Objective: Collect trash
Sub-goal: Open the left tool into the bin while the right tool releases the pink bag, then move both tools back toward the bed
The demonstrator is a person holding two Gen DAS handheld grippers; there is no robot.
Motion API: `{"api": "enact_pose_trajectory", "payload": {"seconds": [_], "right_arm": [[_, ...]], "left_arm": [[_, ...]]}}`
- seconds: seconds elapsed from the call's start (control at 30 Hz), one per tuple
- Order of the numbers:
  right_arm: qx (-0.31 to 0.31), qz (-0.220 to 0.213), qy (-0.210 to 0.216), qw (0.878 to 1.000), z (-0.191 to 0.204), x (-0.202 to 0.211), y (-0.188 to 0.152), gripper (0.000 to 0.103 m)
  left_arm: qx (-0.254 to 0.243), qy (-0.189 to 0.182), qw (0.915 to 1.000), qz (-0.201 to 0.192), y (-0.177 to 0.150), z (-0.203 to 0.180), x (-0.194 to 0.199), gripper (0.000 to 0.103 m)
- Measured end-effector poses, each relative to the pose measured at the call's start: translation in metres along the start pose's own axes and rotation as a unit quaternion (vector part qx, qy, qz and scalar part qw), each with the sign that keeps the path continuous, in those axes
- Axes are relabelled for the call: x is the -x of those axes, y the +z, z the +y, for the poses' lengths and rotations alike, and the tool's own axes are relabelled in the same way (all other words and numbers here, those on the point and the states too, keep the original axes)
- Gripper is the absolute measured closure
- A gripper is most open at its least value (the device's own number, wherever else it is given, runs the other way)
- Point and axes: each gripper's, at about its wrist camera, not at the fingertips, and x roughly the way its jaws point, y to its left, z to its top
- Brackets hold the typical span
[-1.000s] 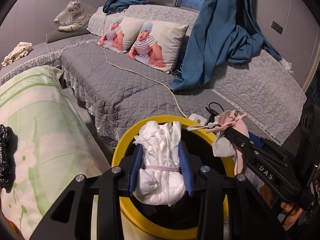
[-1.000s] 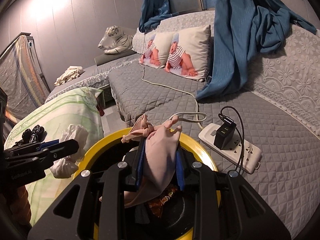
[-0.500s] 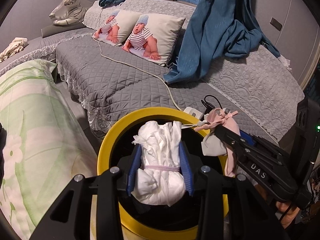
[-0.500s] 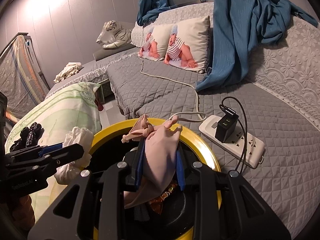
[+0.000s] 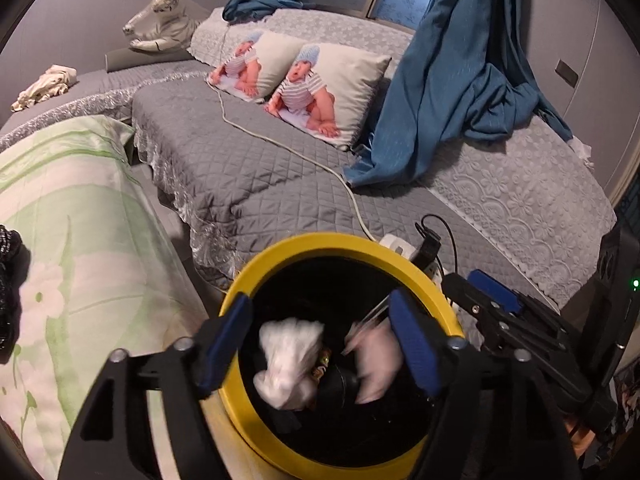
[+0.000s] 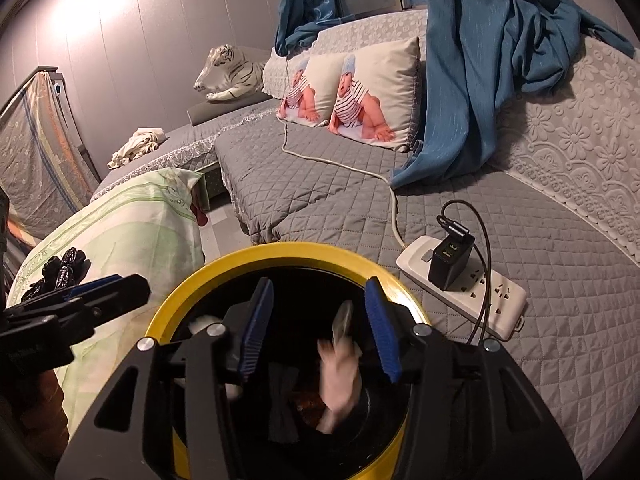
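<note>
Both grippers hang over a yellow-rimmed black bin (image 5: pixel 336 242) (image 6: pixel 280 254). My left gripper (image 5: pixel 324 344) is opening, its blue pads clear of the white crumpled wad (image 5: pixel 290 362), which is blurred and dropping inside the bin. My right gripper (image 6: pixel 318 330) is opening too, and the pink cloth scrap (image 6: pixel 340 380) falls free between its pads into the bin. The pink scrap (image 5: pixel 376 360) also shows in the left wrist view, inside the bin beside the wad. The right gripper (image 5: pixel 486 294) reaches in from the right there, and the left gripper's fingers (image 6: pixel 104 288) enter the right wrist view from the left.
A grey quilted bed (image 6: pixel 328 184) lies beyond the bin with two baby-print pillows (image 5: pixel 320 84), a blue curtain (image 5: pixel 448 92), a white power strip (image 6: pixel 464 284) with a black charger and a white cable. A green floral bedding roll (image 5: pixel 68 240) lies left, black items (image 6: pixel 60 268) on it.
Both grippers have opened. The white wad has left the left pads and the pink cloth has left the right pads; both are dropping into the bin.
</note>
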Motion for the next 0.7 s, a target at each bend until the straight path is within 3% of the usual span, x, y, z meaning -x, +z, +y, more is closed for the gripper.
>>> {"api": "enact_pose_trajectory", "payload": {"seconds": [0.57, 0.7], "right_arm": [[0.023, -0.022, 0.005, 0.999, 0.023, 0.028, 0.010, 0.056], [0.031, -0.029, 0.011, 0.999, 0.036, 0.034, 0.014, 0.050]], "left_arm": [[0.012, 0.012, 0.9985, -0.051, 0.009, 0.015, 0.050, 0.028], [0.020, 0.019, 0.9975, -0.065, 0.011, 0.025, 0.065, 0.025]]}}
